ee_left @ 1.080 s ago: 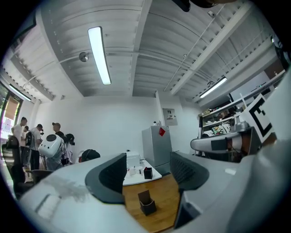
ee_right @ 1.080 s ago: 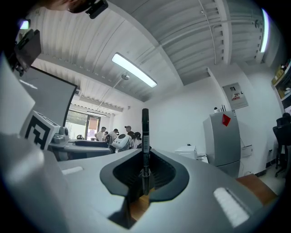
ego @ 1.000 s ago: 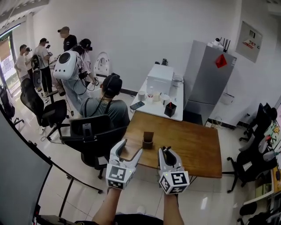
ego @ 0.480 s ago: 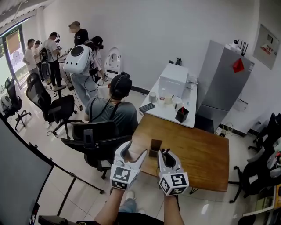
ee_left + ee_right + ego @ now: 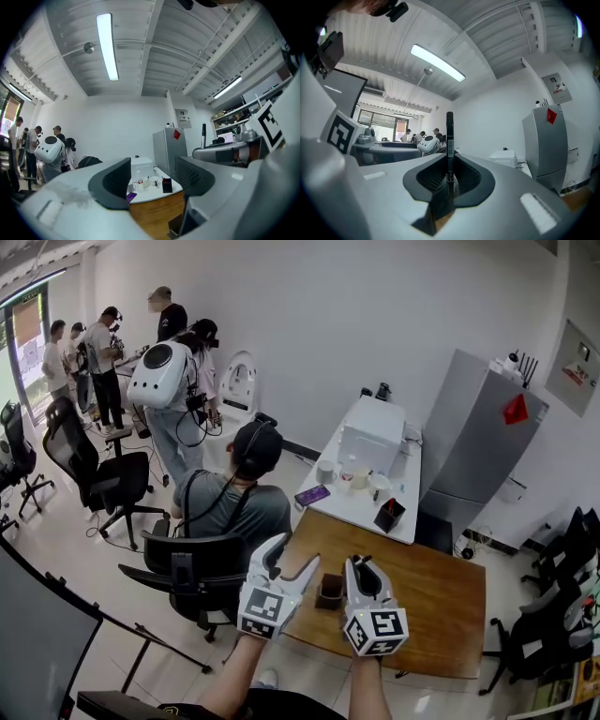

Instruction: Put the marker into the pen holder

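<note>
Wooden, brown and rectangular, the tabletop [image 5: 427, 596] is being approached from its near edge. Close to that edge a small dark brown square pen holder [image 5: 330, 592] is standing upright. In the head view the holder is showing between the two claws.

The task is being judged as only part done. The marker is already in a grip, but it is not yet in the holder. What is being left, as far as can be told, is to bring the marker over the holder's open top, point it downward and let it go.

The white left claw [image 5: 292, 557] is being held level to the left of the holder. Its jaws are spread wide apart with nothing between them, and only the room beyond is showing through the gap in the left gripper view.

The white right claw [image 5: 362, 565] is being held level to the right of the holder. Its jaws are pressed together on a slim black marker [image 5: 449, 140]. The marker is being gripped near its lower end and is rising upright, well above the jaws. It is being held apart from the holder, not over its mouth.
</note>
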